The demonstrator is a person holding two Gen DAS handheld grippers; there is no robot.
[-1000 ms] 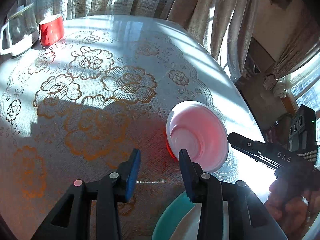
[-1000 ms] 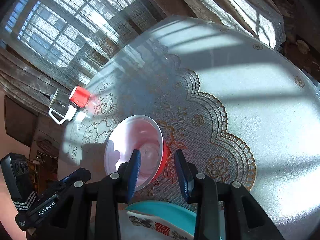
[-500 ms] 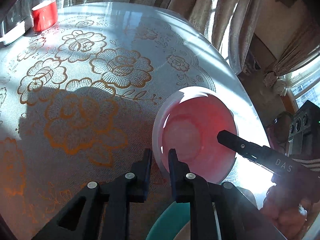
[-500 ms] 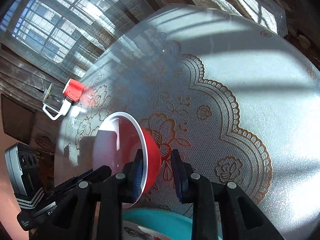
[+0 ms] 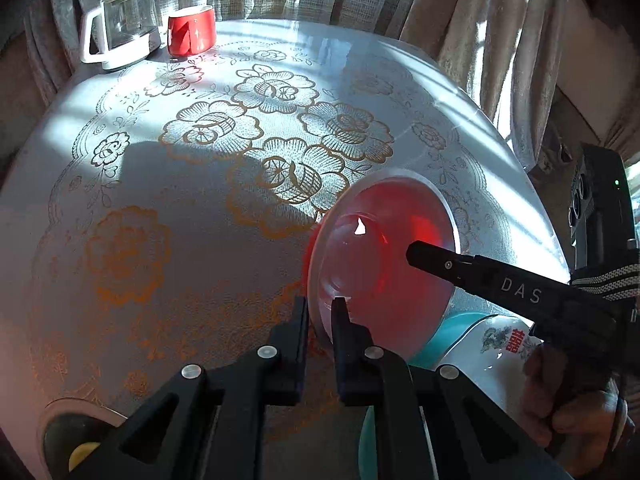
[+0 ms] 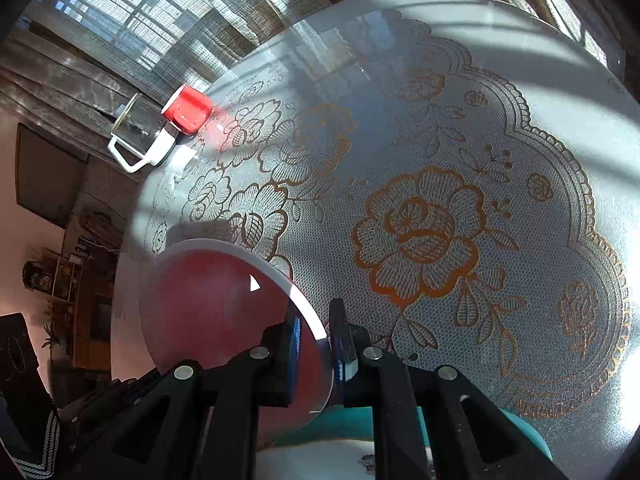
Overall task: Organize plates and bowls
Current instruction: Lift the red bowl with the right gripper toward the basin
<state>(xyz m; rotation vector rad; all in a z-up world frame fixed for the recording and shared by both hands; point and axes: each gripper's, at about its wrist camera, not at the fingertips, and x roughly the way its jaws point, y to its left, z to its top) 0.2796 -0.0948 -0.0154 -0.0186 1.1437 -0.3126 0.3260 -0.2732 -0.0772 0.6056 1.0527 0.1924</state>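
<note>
The left hand-held gripper (image 5: 320, 314) is clenched on the near rim of the red bowl (image 5: 384, 264); the right hand-held gripper (image 6: 316, 338), whose jaws have just been closing, grasps the opposite rim, one finger inside and one outside; the bowl tilts between them, over the teal plate (image 5: 460, 332) just below both; a red mug (image 5: 191, 35) and glass jug (image 5: 120, 32) stand far ahead on the surface (image 5: 160, 240).
</note>
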